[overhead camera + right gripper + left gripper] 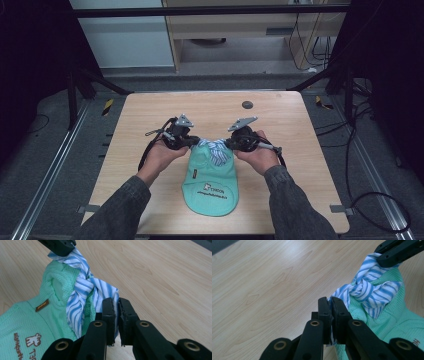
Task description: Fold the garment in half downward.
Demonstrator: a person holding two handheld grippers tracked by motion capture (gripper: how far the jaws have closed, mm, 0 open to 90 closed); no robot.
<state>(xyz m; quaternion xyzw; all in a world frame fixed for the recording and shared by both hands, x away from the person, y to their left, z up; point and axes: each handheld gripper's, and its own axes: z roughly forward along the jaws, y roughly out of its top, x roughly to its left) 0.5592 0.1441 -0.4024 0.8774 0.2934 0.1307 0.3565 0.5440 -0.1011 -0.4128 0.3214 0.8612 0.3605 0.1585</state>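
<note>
A mint-green mesh knit garment (210, 177) with a small printed logo is lying flat at the middle of the pale wooden counter (140, 130). At its 12 o'clock end a blue-and-white striped cloth tie (216, 150) is knotted. The left gripper (192, 141) is pinching the tie's 9 o'clock end between closed jaws, while the right gripper (229, 144) is clamping its 3 o'clock end likewise.

The garment (210, 182) is mint green with a waffle weave, a white animal print and brown lettering near its hem, and a small brown tag. Its tie (367, 291) is white with blue stripes. The table (150, 130) is pale wood grain. Both grippers' jaws are black.
</note>
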